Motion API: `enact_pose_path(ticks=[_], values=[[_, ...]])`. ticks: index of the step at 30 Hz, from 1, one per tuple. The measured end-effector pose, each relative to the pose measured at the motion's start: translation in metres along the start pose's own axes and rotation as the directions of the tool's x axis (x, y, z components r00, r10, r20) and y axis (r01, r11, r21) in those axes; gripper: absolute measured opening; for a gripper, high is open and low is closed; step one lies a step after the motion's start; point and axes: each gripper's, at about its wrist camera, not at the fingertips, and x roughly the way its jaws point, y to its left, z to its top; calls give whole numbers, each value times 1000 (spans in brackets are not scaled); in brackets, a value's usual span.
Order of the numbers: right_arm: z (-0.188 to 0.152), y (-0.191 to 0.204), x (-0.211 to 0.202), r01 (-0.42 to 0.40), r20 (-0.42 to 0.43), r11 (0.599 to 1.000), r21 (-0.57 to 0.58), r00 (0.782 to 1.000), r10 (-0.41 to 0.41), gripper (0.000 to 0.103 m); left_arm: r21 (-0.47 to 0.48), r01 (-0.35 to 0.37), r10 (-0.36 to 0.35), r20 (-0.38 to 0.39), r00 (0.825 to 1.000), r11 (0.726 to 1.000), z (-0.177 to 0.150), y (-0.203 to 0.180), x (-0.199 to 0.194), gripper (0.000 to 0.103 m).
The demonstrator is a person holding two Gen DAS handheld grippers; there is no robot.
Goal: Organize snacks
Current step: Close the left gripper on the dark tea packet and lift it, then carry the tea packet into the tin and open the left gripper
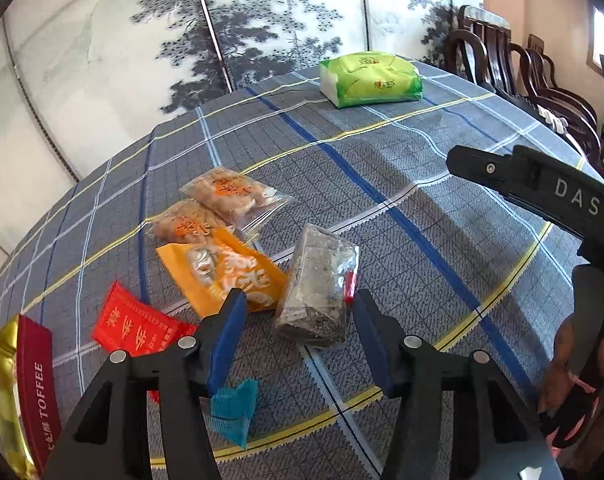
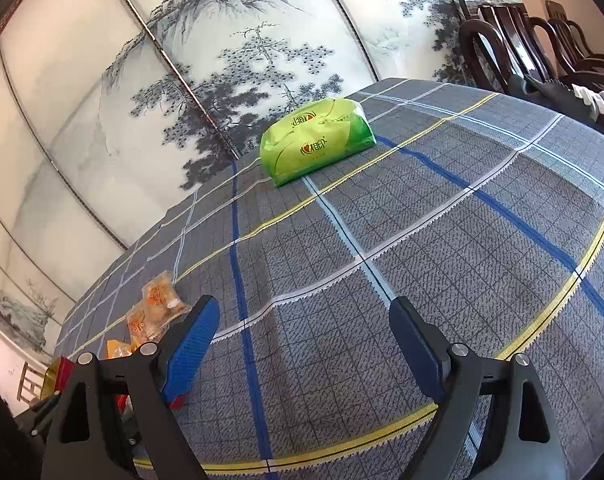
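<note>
Left wrist only: grey snack packet

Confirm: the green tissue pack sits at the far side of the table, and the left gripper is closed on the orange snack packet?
Not quite. In the left wrist view the left gripper brackets the clear dark-filled snack packet, not the orange snack packet. The green tissue pack is at the far side.

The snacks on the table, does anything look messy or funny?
Yes. The snacks lie in a loose jumble, not in rows: the orange packet overlaps a clear cookie packet, and the grey packet sits tilted, propped on one edge. A small blue scrap lies alone on the tablecloth.
</note>
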Motion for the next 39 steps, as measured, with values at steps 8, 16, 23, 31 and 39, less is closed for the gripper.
enact_pose_path(ticks=[8, 16, 23, 31, 39], values=[[0, 1, -1, 0, 1, 1000, -3, 1000, 0, 87, 2, 97, -97, -34, 995, 995, 4, -6, 13, 31], [0, 2, 0, 2, -2, 1000, -2, 1000, -2, 87, -81, 82, -73, 108, 991, 993, 3, 25, -49, 31], [1, 3, 1, 3, -8, 1000, 1, 1000, -3, 87, -151, -51, 78, 172, 982, 987, -16, 87, -99, 31], [2, 4, 3, 11, -13, 1000, 0, 1000, -11, 88, -288, -165, 211, 139, 967, 943, -56, 163, -123, 31], [0, 2, 6, 16, -21, 1000, -3, 1000, -16, 89, -398, -248, 312, 104, 944, 883, -100, 233, -149, 31]])
